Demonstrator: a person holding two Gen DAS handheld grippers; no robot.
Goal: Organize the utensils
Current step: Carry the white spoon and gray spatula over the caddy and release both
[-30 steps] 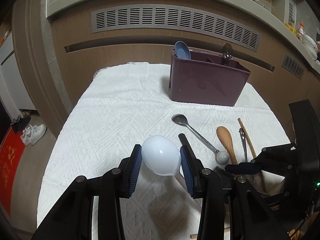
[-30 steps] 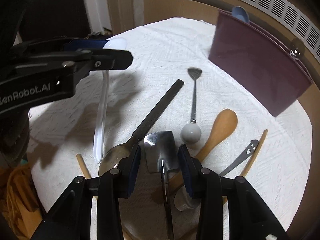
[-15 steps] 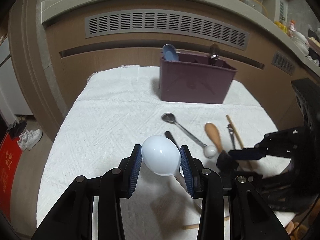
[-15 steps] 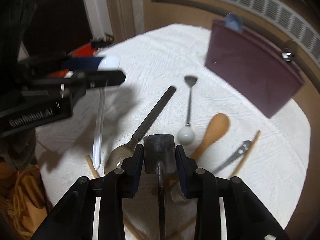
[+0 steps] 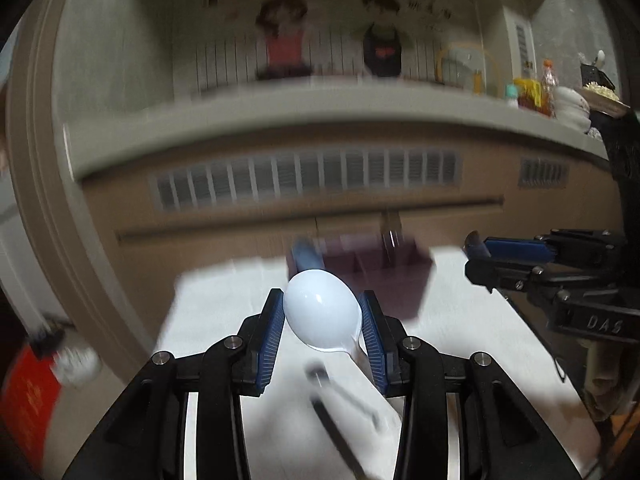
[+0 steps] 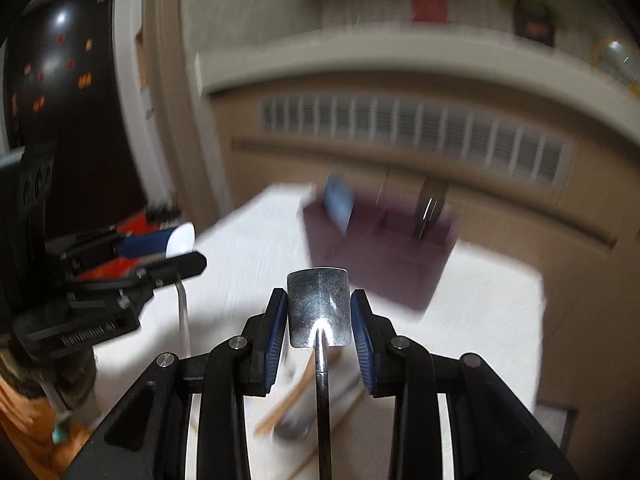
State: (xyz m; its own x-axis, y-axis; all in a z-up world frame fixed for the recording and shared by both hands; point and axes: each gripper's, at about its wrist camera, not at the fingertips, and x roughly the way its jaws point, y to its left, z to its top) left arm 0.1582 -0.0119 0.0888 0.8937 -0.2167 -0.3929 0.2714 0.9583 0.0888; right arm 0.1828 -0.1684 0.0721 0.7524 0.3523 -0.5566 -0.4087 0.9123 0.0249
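My left gripper (image 5: pixel 322 322) is shut on the bowl of a white plastic spoon (image 5: pixel 322 316), lifted well above the white cloth (image 5: pixel 224 300). My right gripper (image 6: pixel 319 316) is shut on the square bowl of a metal shovel-shaped spoon (image 6: pixel 318 306), its handle hanging down between the fingers. Ahead stands the maroon utensil caddy (image 6: pixel 376 256), blurred, with a blue spoon (image 6: pixel 338 200) and a metal utensil (image 6: pixel 428 208) upright in it. In the left wrist view the caddy (image 5: pixel 384 276) sits just beyond the white spoon. Each gripper shows at the side of the other's view.
Several loose utensils lie blurred on the cloth below the grippers, among them wooden sticks (image 6: pixel 296 396) and a dark-handled piece (image 5: pixel 336 420). A brown counter front with vent grilles (image 5: pixel 308 180) rises behind the table. The cloth's left edge drops to the floor.
Both grippers have risen sharply with their spoons and tilted up toward level, so the caddy now sits low and near. The right jaws closed on the shovel spoon and lifted it off the cloth.
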